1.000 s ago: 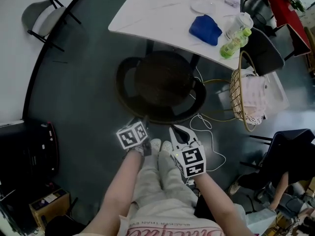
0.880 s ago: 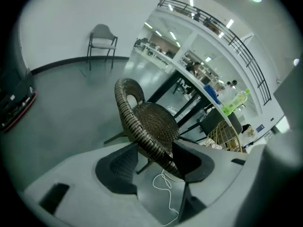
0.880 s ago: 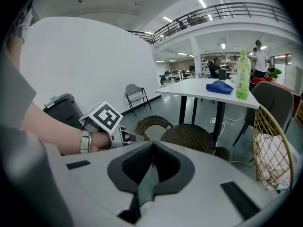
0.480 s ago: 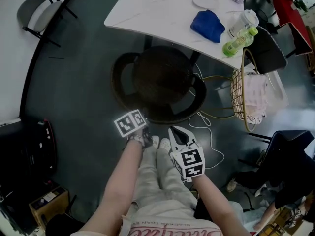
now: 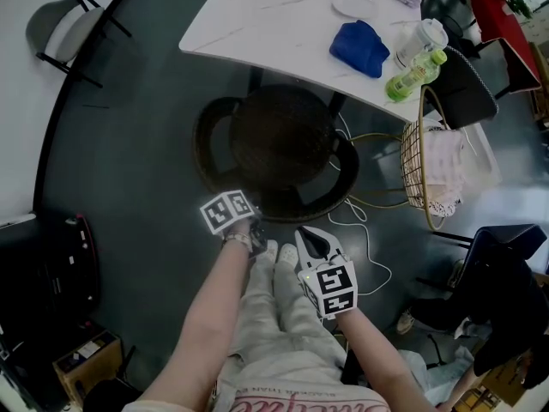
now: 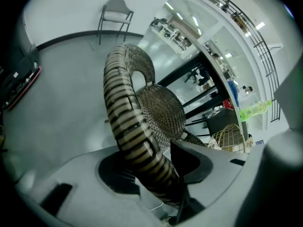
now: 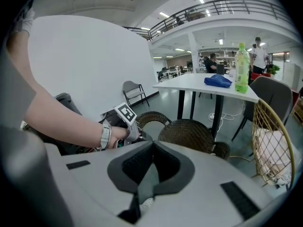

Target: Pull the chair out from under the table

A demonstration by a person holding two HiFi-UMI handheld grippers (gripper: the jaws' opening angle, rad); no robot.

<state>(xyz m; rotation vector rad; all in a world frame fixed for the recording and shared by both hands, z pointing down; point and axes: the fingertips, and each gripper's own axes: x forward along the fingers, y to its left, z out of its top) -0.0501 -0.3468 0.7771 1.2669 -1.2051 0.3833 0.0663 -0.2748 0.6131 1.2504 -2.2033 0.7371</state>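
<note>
A dark wicker chair (image 5: 283, 148) stands half under the white table (image 5: 257, 24). My left gripper (image 5: 250, 223), with its marker cube, sits at the near curve of the chair's back rail. In the left gripper view the striped woven rail (image 6: 135, 136) runs between the jaws of the left gripper (image 6: 147, 148). The jaws are closing on the rail and a gap still shows on its left side. My right gripper (image 5: 313, 240) hangs just right of it, shut and holding nothing. The right gripper view shows the right gripper (image 7: 152, 143) closed, with the chair (image 7: 189, 134) beyond.
On the table lie a blue cloth (image 5: 358, 50) and a green bottle (image 5: 414, 74). A gold wire basket (image 5: 429, 166) and a white cable (image 5: 364, 230) are right of the chair. The person's feet (image 5: 276, 254) are close behind it. A folding chair (image 5: 64, 28) stands far left.
My left gripper has moved forward and down onto the chair's back rail and rolled a little. The right gripper has stayed where it was.
</note>
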